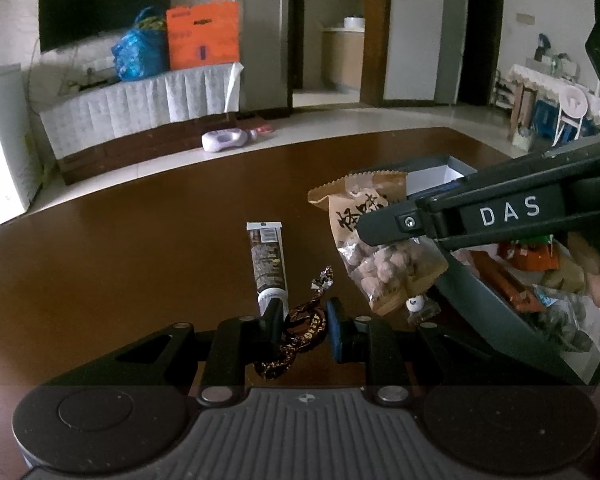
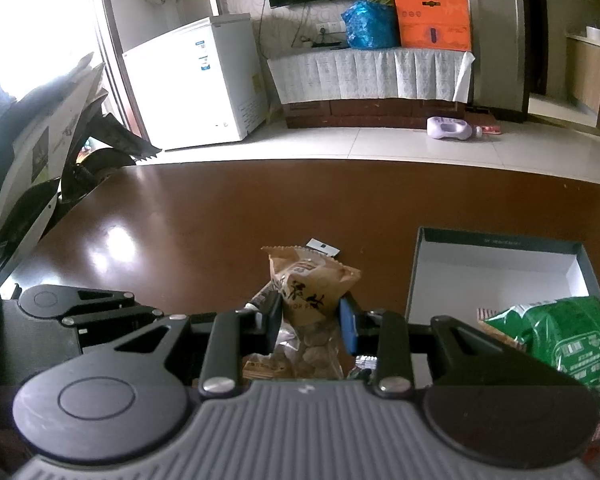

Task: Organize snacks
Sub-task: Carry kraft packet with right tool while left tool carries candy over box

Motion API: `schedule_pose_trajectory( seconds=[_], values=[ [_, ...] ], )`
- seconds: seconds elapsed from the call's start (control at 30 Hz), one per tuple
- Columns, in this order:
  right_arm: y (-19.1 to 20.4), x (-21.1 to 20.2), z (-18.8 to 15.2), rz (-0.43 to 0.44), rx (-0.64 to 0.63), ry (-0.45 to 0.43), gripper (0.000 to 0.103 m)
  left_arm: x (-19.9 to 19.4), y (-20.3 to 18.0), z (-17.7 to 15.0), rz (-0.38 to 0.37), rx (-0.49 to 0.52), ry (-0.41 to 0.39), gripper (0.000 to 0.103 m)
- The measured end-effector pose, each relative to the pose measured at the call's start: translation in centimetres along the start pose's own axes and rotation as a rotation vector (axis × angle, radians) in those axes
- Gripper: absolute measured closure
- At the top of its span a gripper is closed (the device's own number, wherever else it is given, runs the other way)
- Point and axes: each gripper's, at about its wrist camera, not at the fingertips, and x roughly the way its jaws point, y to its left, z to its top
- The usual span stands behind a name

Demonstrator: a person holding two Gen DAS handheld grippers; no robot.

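Nut bag [image 2: 308,300] clamped in right gripper [image 2: 310,322], lifted left of the box [image 2: 496,268]. Toffee [image 1: 300,334] pinched by left gripper [image 1: 303,330], near the table [image 1: 140,260] edge. Step: carrying (both loaded). Next: swing right, release over box.

On the bench [image 1: 140,240], the stick packet [image 1: 266,258] lies left of the toffee [image 1: 300,332]; the open box [image 2: 496,276] (holding packets) stands right.

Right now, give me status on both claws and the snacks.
Left claw shut on coffee candy. Right claw shut on brown nut bag. Open box to the right, path unblocked.
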Motion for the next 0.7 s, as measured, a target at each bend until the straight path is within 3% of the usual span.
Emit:
schedule_pose_trajectory(
  seconds=[0.7],
  values=[
    [-0.8,-1.6,0.6,-0.017,0.013,-0.023,0.072,-0.2,-0.6,1.2,-0.001,-0.01,-0.03,0.079]
  ],
)
